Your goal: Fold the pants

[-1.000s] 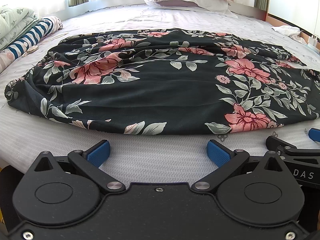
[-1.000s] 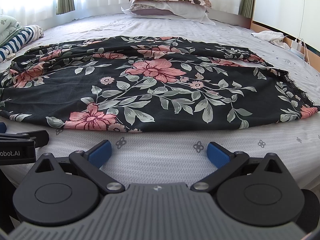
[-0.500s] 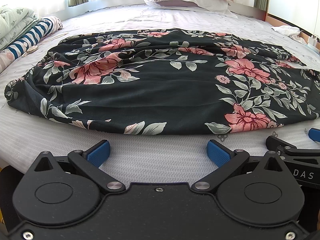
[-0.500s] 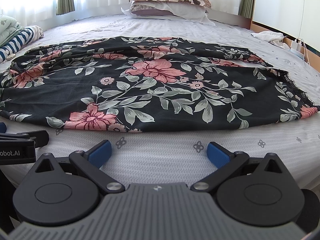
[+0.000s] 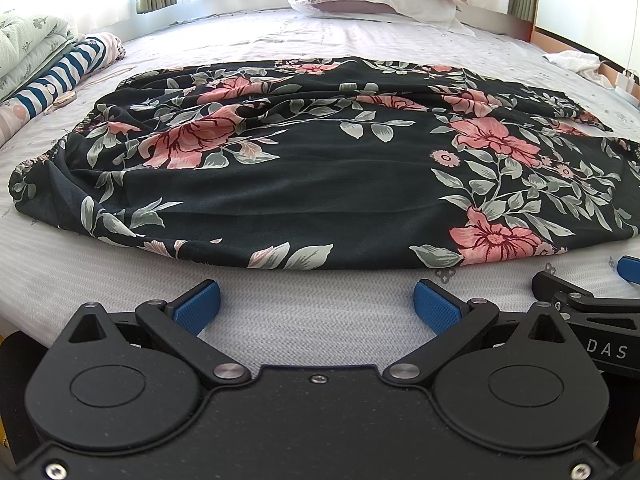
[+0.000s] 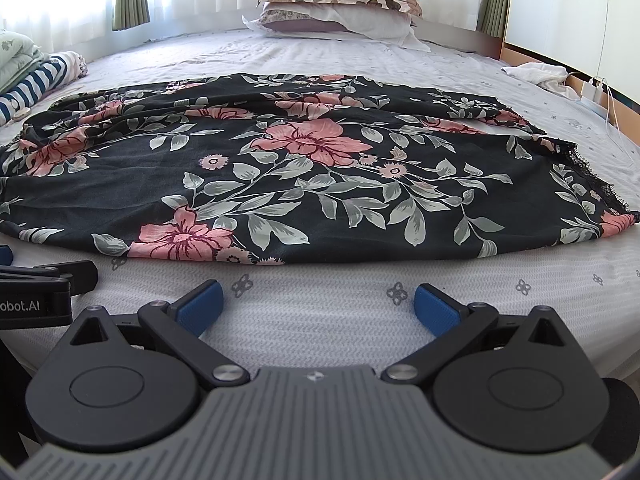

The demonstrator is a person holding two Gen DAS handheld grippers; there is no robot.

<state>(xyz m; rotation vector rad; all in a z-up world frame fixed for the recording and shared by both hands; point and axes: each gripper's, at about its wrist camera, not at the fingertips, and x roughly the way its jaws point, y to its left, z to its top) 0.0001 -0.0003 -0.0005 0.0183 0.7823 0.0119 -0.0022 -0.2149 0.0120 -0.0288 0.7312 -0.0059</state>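
Observation:
Black pants with pink flowers and grey-green leaves (image 5: 304,176) (image 6: 304,176) lie spread sideways across the bed, waistband to the left, lace-trimmed hems to the right. My left gripper (image 5: 318,306) stands open over bare sheet just short of the pants' near edge, nothing between its blue pads. My right gripper (image 6: 318,306) is open too, empty, a little before the near edge further right. Each gripper shows at the edge of the other's view.
The bed (image 6: 520,312) has a white patterned sheet. Stacked pillows (image 6: 336,8) lie at the far end. Folded quilts and a striped roll (image 5: 52,76) sit at the left. A white cloth (image 6: 536,74) and a charger with cable lie at the right edge.

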